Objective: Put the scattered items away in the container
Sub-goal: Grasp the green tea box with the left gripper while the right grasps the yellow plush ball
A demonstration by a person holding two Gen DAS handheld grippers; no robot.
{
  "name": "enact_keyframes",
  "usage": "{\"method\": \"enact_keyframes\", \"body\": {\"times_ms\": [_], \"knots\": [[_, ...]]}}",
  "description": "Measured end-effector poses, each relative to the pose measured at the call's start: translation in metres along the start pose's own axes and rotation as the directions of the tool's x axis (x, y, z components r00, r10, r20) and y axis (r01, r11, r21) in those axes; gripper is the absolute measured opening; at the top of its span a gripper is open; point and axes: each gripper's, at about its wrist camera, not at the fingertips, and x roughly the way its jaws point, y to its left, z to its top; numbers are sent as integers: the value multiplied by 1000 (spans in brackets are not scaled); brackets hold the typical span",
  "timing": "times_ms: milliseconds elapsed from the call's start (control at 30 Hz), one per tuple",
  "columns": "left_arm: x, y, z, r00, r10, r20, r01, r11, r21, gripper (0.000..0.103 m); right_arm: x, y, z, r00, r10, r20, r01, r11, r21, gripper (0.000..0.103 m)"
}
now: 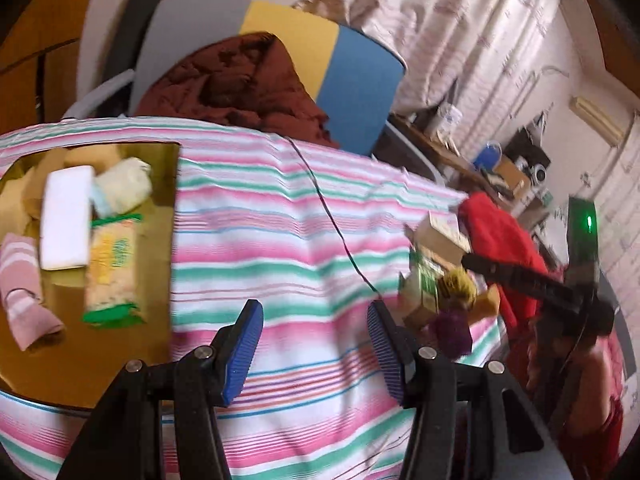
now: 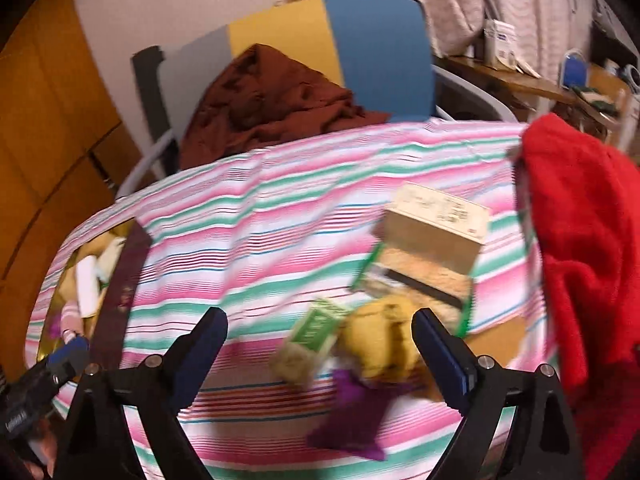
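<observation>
You're holding the left gripper (image 1: 316, 344) part open, empty, beside the box (image 1: 160, 248); right gripper (image 2: 320, 344) gaping wide, empty, over the clutter (image 2: 380, 340).

Both wrist views look steeply down along their own fingers, close above the striped bench (image 1: 304, 216). The left view faces its left end, over the container (image 1: 160, 216); the right view faces the scattered pile (image 2: 384, 320). Both share the multicoloured chair (image 1: 320, 48) behind.
</observation>
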Motion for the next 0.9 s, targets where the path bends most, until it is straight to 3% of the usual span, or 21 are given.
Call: {"method": "enact_keyframes", "body": {"times_ms": [233,500,567,633,733,900], "knots": [[23,-25,-3,997,-20,-70,24,998,58,61,34,-26,8,985,36,-170,-20,995,94,95],[46,-45,-7,991,-34,-129,47,993,105,61,57,-36,9,954,97,-285,-65,991,118,93],[52,-50,-8,989,-35,-141,52,991,119,61,60,-35,12,950,99,-295,-72,992,101,85],[57,-56,-7,989,-37,-146,57,989,139,61,62,-38,14,952,85,-296,-57,993,100,68],[63,-68,-5,989,-42,-143,68,981,181,61,61,-47,18,954,116,-276,-80,987,139,52],[83,-89,-3,985,-46,-169,88,963,253,61,55,-60,20,965,175,-195,-129,965,227,45]]}}
